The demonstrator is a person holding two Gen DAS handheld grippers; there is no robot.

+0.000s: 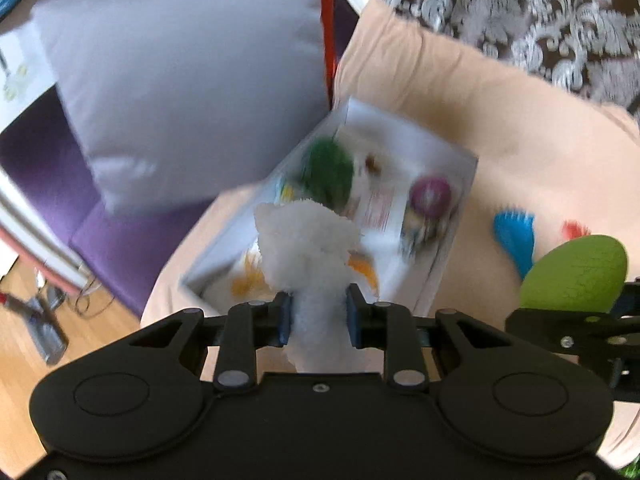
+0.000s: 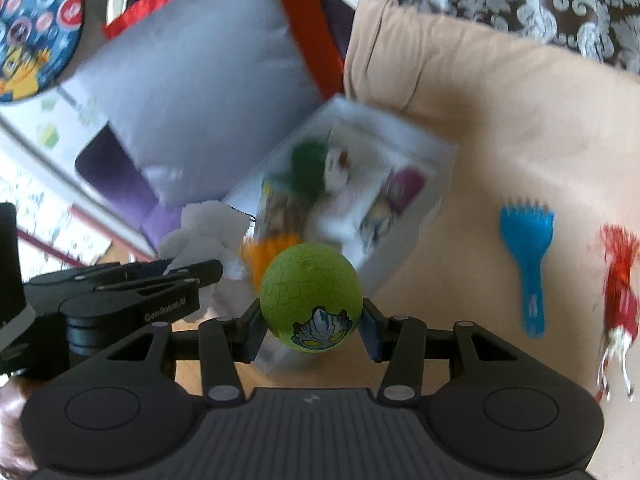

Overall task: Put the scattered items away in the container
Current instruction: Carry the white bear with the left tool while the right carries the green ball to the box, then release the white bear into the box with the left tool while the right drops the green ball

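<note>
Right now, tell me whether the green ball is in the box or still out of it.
Out. The green ball sits clamped in the right claw, in front of the clear box, not among the toys inside.

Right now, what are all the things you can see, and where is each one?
Clear plastic box: one, see-through, on the beige blanket, holding blurred toys.
Fluffy white soft toy: one, white, pinched in the left gripper.
Green ball with a cartoon face: one, lime green, clamped in the right gripper.
Blue plastic toy fork: one, blue, on the blanket right of the box.
Red tinsel toy: one, red, on the blanket right of the fork.
Beige blanket: one, beige, under everything.
Grey cushion: one, grey, left of the box.
Left gripper: one, black, shut on the soft toy.
Right gripper: one, black, shut on the ball.
</note>
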